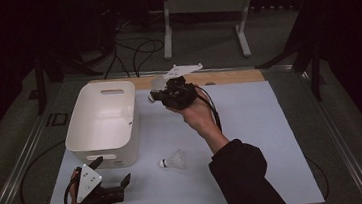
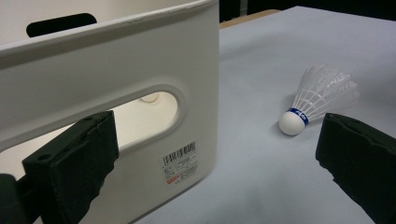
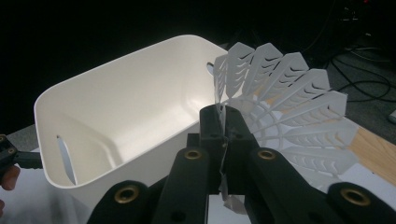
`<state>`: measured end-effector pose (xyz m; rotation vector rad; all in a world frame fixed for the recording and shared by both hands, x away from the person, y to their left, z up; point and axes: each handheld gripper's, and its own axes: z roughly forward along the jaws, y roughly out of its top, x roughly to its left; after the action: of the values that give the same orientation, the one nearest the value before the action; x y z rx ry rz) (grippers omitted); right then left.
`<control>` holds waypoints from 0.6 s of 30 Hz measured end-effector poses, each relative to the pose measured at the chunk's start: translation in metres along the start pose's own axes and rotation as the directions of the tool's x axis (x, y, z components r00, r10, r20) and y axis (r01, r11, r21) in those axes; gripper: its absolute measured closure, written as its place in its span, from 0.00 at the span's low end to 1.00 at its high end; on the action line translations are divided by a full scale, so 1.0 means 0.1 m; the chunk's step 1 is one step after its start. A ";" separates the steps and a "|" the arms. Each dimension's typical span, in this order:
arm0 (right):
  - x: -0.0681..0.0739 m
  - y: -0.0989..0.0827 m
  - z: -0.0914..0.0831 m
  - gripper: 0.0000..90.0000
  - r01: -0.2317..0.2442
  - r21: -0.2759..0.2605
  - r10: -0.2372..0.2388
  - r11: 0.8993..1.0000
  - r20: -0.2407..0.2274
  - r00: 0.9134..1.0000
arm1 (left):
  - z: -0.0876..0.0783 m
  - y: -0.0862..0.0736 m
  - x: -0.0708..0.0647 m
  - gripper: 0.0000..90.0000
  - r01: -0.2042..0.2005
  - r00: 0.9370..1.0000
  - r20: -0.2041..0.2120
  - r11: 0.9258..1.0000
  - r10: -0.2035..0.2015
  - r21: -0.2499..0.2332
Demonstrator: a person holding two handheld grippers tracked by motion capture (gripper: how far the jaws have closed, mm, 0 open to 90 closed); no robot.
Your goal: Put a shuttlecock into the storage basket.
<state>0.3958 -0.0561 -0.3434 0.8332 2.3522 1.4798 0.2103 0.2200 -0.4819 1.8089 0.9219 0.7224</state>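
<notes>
A white plastic bin (image 1: 103, 122) with handle slots stands at the table's left. My right gripper (image 1: 160, 95) hovers just right of the bin's far corner, shut on the skirt of a white shuttlecock (image 1: 155, 90). In the right gripper view the jaws pinch the feather skirt (image 3: 280, 107) edge-on, with the bin's (image 3: 116, 107) hollow behind and to the left. A second shuttlecock (image 1: 173, 160) with a blue band lies on the table in front of the bin. My left gripper (image 1: 113, 171) rests near the front left, open, its pads (image 2: 74, 163) beside the bin wall (image 2: 107, 70) and the lying shuttlecock (image 2: 317, 98).
The pale sheet (image 1: 251, 125) covers the table, with a wooden strip (image 1: 232, 76) at its far edge. A metal frame (image 1: 205, 9) and cables lie on the floor beyond. A barcode label (image 2: 181, 161) is stuck on the bin's near wall.
</notes>
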 end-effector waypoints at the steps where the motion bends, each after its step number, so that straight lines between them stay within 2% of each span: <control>1: 0.01 0.01 0.00 0.98 -0.005 0.000 0.005 1.000 -0.001 1.000 | 0.00 0.00 0.00 0.00 0.000 1.000 0.000 1.000 0.000 0.000; 18: 0.07 0.10 0.09 0.98 0.003 -0.009 -0.003 1.000 -0.025 1.000 | 0.00 0.00 0.00 0.00 0.001 1.000 0.000 1.000 -0.001 0.000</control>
<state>0.3976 -0.0422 -0.3384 0.8135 2.3625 1.5067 0.2102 0.2200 -0.4818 1.8085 0.9220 0.7217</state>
